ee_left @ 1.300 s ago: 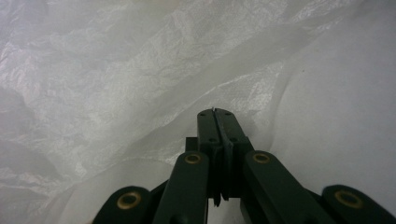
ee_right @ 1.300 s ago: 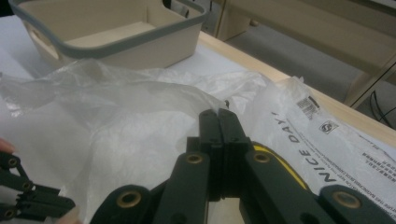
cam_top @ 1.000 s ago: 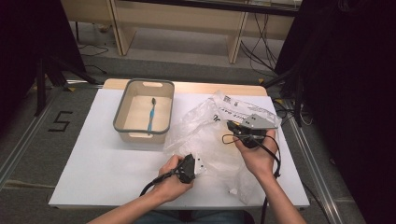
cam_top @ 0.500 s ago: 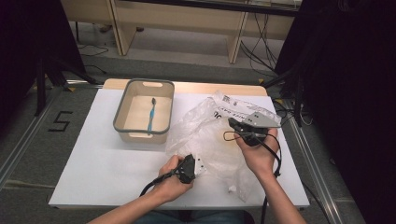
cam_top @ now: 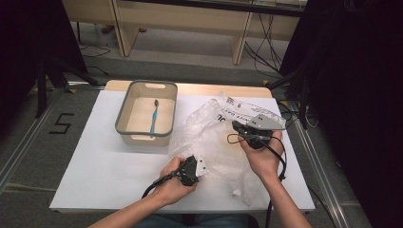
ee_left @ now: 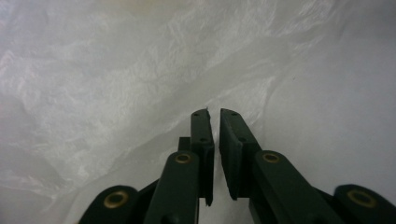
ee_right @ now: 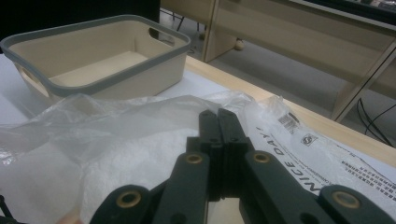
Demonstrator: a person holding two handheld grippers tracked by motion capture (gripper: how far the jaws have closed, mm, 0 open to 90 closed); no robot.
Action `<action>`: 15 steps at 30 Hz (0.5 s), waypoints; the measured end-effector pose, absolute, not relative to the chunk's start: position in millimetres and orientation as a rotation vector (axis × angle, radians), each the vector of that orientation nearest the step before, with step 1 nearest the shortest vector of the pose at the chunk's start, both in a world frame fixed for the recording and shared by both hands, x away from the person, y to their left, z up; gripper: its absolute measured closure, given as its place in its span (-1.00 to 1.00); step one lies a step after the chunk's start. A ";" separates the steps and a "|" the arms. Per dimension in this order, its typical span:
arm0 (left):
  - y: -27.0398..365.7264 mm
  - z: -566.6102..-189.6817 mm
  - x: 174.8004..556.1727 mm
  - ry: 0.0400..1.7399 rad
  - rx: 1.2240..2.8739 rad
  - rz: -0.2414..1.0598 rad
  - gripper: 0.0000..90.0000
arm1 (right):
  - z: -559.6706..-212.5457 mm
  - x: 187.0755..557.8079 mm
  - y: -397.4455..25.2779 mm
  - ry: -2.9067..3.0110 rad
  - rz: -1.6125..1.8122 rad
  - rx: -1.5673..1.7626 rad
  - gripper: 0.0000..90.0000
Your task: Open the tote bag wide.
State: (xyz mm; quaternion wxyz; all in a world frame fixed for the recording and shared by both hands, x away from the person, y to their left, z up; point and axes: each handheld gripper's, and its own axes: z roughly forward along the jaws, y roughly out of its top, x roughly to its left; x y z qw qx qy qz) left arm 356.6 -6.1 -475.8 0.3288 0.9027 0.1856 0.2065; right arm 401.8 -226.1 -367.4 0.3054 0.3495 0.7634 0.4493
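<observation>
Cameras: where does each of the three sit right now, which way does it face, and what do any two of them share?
High view: above the person's side, looking forward and down on the table; both forearms enter from the bottom, with the left gripper and right gripper.
Left gripper view: on the left gripper, facing down onto the plastic bag; its jaws stand slightly apart.
Right gripper view: on the right gripper, looking across the bag toward the bin; its jaws are together.
Shared: all three show the bag; high and right gripper views share the bin.
</observation>
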 end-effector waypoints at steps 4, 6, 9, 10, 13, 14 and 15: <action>-2.8 -468.8 354.5 0.484 2.341 0.559 0.43 | -367.8 401.6 -226.3 2.023 1.190 0.931 1.00; -0.1 -466.0 354.4 0.497 2.342 0.562 0.23 | -367.5 401.5 -226.7 2.023 1.191 0.932 1.00; 4.0 -461.2 352.7 0.514 2.316 0.538 0.02 | -367.2 401.5 -227.2 2.020 1.191 0.931 1.00; 5.2 -459.5 351.7 0.516 2.313 0.528 -0.05 | -367.4 401.6 -227.1 2.021 1.191 0.932 1.00; 8.9 -456.4 348.2 0.515 2.314 0.496 -0.24 | -367.6 401.6 -227.1 2.023 1.190 0.932 1.00; 10.2 -455.9 347.4 0.512 2.317 0.487 -0.29 | -367.5 401.5 -227.3 2.022 1.189 0.933 1.00; 11.5 -455.6 346.8 0.509 2.317 0.476 -0.33 | -367.5 401.7 -227.5 2.021 1.192 0.932 1.00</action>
